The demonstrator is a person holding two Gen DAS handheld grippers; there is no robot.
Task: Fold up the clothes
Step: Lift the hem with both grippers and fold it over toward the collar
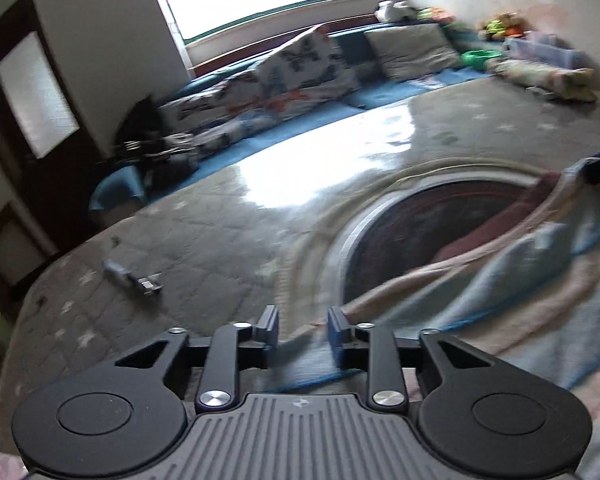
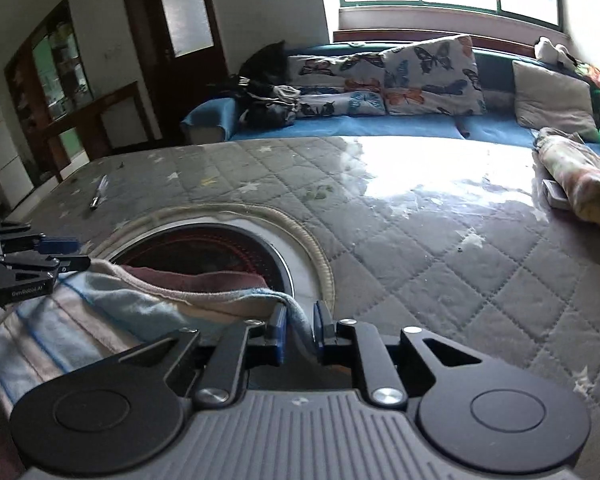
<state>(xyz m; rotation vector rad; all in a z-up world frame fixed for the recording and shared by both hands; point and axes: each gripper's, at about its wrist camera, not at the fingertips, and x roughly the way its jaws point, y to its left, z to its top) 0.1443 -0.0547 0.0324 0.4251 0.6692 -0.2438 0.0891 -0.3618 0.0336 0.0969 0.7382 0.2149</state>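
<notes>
A quilted grey table cover (image 2: pixel 420 248) with a round cut-out (image 2: pixel 204 252) serves as the landmark. Left of the cut-out, a small pen-like object (image 2: pixel 99 192) is seen lying on the cover. The left gripper (image 1: pixel 303 326) is held at the cut-out's near edge, its 2 fingers apart with striped cloth between them; a firm grip cannot be told. A pale blue and pink striped garment (image 2: pixel 100 312) is draped across the cut-out's near side. The right gripper (image 2: pixel 300 330) is clamped on the garment's edge.
</notes>
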